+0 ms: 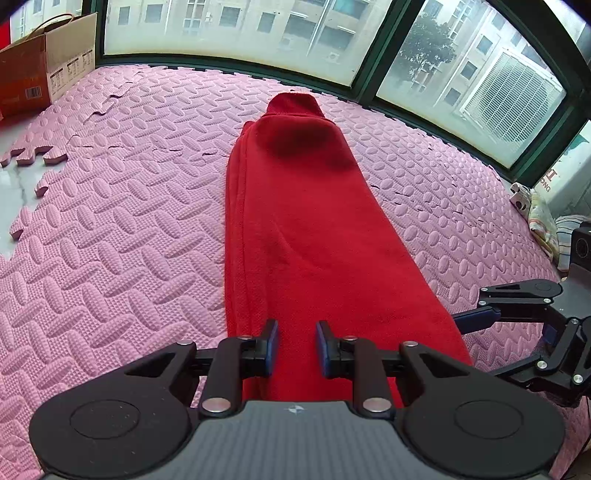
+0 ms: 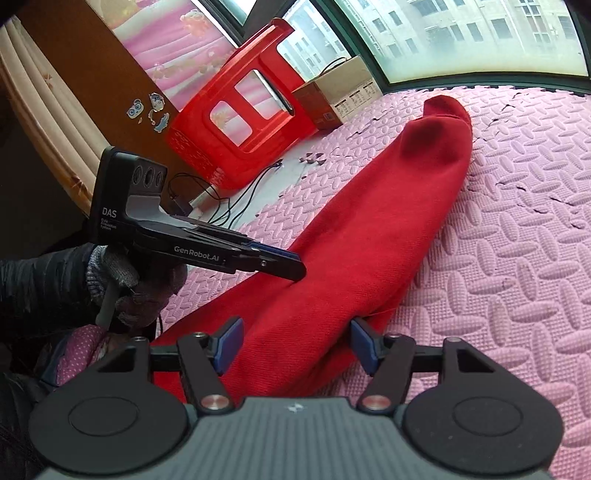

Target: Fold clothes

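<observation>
A red garment (image 1: 295,229), folded into a long narrow strip, lies on the pink foam mat (image 1: 129,221) and runs away toward the window. My left gripper (image 1: 297,343) is open, its jaws a small way apart over the near end of the strip. My right gripper (image 2: 295,345) is open wider over the garment (image 2: 369,229) at its near right edge. The left gripper (image 2: 291,267) also shows in the right wrist view, its tip resting on the cloth. The right gripper (image 1: 480,317) shows at the right of the left wrist view.
A cardboard box (image 1: 40,70) stands at the back left by the window (image 1: 258,33). A red plastic stool (image 2: 240,107) lies tipped beside it, with cables (image 2: 229,210) on the bare floor. Bundled cloth (image 1: 543,221) sits at the mat's right edge.
</observation>
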Motion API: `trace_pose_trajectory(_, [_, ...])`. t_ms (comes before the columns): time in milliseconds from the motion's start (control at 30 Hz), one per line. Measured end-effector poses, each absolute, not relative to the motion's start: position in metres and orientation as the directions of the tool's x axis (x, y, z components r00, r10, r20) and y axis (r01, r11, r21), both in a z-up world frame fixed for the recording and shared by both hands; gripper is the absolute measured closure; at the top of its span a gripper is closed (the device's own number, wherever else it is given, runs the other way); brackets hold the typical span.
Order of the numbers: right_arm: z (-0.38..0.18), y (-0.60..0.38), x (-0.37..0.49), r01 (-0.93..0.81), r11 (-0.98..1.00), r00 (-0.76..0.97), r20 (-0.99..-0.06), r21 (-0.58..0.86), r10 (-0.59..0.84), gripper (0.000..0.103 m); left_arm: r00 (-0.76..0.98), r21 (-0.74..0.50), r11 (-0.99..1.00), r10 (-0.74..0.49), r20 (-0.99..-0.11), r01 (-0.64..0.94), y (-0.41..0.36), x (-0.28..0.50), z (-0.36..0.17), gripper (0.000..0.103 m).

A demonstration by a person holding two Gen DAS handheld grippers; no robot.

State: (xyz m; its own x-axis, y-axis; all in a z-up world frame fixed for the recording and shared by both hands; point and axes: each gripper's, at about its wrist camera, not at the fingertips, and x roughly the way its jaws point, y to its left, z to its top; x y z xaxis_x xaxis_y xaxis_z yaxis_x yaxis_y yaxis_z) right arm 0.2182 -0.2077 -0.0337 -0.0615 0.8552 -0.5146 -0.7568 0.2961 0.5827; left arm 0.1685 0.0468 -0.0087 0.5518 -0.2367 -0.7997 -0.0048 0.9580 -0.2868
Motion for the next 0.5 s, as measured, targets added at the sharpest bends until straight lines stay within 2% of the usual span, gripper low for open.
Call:
trace_pose_trajectory(267, [-0.043,-0.208,0.222,-0.773,0.236,-0.150,-0.530,0.590,0.834,0.032,0.549,-0.289,0.957,-0.238,-0.801,-0.007,0.047,0.169,-0.008,0.078])
trace_pose_trajectory(500, [-0.039,-0.206,0.233,-0.790,0.249,-0.096,-0.514,0.561,0.853,0.032,0.548,-0.286,0.958,-0.235,-0.803,-0.008,0.047,0.170,-0.009,0.078])
